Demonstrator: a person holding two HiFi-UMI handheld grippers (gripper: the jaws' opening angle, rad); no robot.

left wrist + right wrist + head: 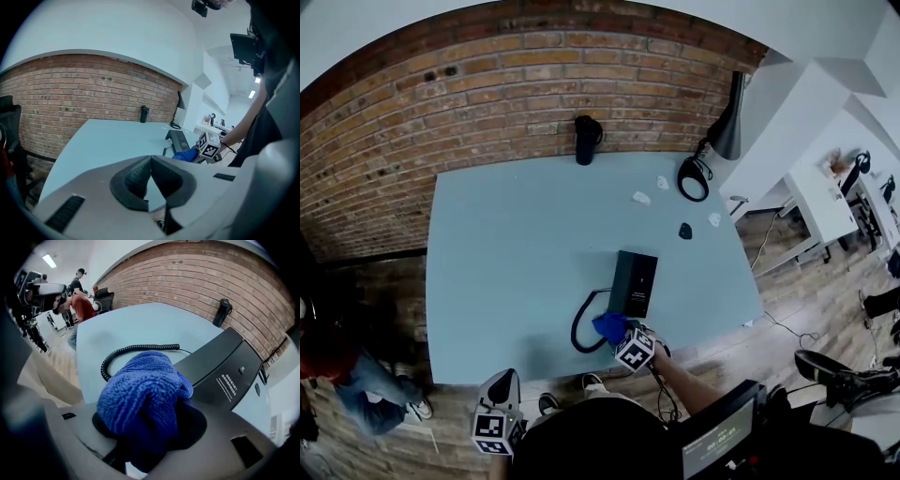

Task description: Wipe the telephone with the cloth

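Pinching a bunched blue terry cloth (pixel 140 394) in the right gripper (pixel 150 430) at the near end of the flat black telephone (pixel 220 371); holding the left gripper (pixel 151 182) aside, pressed together, empty. Risking snagging the black coiled cord (pixel 140 348), dragging the unbraced telephone

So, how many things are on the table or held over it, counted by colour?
Black: 4 (telephone, bottle, lamp, small object)
White: 3 (scraps)
Blue: 1 (cloth, held in the right gripper)
Total: 8
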